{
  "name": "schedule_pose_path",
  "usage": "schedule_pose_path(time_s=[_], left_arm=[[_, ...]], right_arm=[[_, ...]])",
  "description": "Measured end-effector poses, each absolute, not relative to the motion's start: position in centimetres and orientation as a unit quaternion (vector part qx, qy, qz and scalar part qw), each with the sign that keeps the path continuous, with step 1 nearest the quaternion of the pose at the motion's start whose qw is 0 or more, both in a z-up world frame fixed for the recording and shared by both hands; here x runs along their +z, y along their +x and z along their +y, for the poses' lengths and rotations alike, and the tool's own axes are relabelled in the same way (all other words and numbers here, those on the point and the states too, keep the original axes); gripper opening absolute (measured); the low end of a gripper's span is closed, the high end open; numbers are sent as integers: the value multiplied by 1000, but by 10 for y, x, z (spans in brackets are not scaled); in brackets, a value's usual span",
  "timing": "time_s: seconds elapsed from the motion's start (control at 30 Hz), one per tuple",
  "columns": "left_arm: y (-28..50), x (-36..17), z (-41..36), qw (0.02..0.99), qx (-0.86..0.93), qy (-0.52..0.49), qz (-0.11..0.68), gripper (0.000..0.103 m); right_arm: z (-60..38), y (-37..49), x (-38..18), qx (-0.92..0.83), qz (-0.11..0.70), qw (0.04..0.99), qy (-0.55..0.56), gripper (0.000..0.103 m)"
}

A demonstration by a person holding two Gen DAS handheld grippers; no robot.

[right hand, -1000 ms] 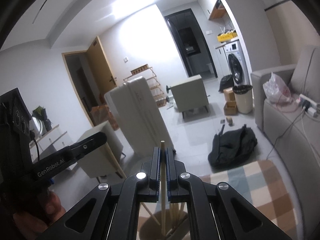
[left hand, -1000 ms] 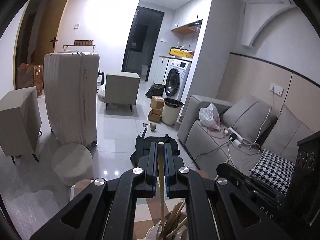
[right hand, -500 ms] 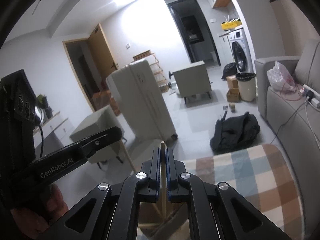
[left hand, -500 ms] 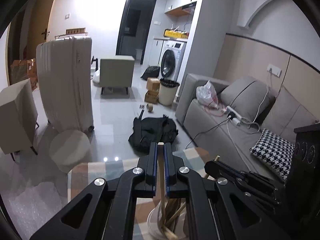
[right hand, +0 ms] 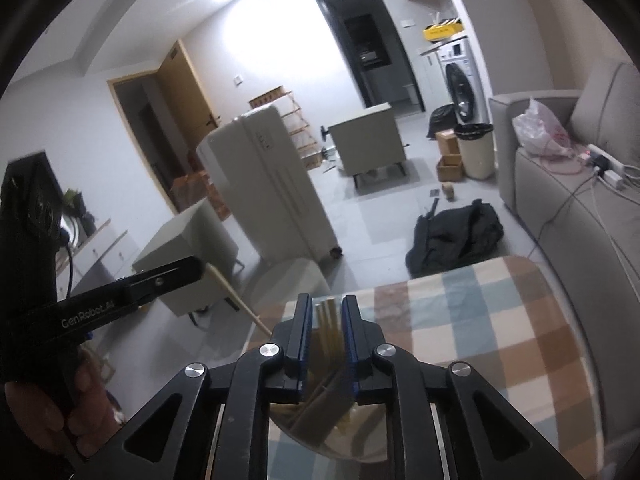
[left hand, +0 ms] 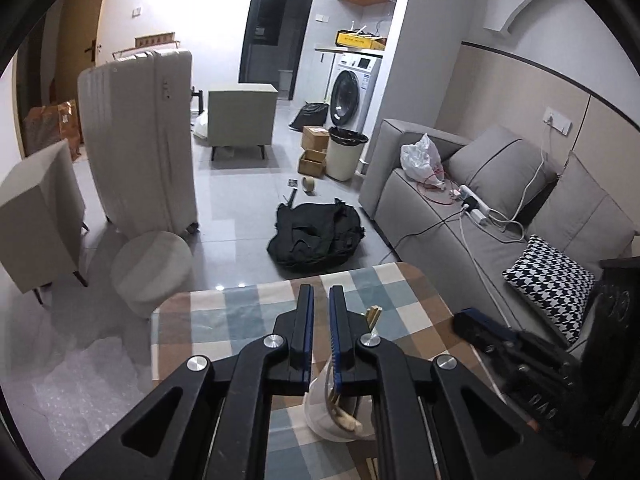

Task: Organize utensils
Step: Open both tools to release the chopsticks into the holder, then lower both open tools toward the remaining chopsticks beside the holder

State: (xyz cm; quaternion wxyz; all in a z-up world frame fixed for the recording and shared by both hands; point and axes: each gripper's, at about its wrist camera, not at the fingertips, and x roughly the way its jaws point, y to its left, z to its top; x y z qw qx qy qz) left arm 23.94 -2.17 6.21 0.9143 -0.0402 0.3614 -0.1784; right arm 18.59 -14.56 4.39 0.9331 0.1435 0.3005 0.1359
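Since the earlier frames both views have tipped down over the cup (left hand: 336, 420), and the right tongs (right hand: 326, 300) have just been opening. The stick they pinched upright now stands loose among the chopsticks (right hand: 326, 320) in the cup, between pads that seem not to press on it. Likely a deliberate release: the bundle sits directly below the jaws.

The left tongs (left hand: 320, 292), just left of the cup, are closed to a narrow slit. Their own view shows no stick in it. The right view shows a stick (right hand: 240, 304) slanting from their tip toward the cup, grip not certain.

The cup stands on the checked counter (left hand: 224, 320), holding the collected chopsticks.
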Motion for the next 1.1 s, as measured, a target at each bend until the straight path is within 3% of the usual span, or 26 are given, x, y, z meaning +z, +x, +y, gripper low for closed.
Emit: schedule_pose_path(time_s=[0.27, 0.63, 1.0, 1.1], left_arm=[[216, 78, -16, 920, -155, -52, 355, 38], [173, 87, -20, 930, -120, -50, 345, 74], [126, 72, -35, 944, -91, -17, 316, 84], [118, 65, -38, 943, -93, -17, 320, 91]], right_arm=[[-168, 153, 64, 118, 287, 939, 149, 29], [-183, 98, 88, 116, 261, 947, 148, 62], [-183, 49, 85, 127, 255, 950, 130, 86], [-183, 39, 78, 125, 259, 949, 132, 89]])
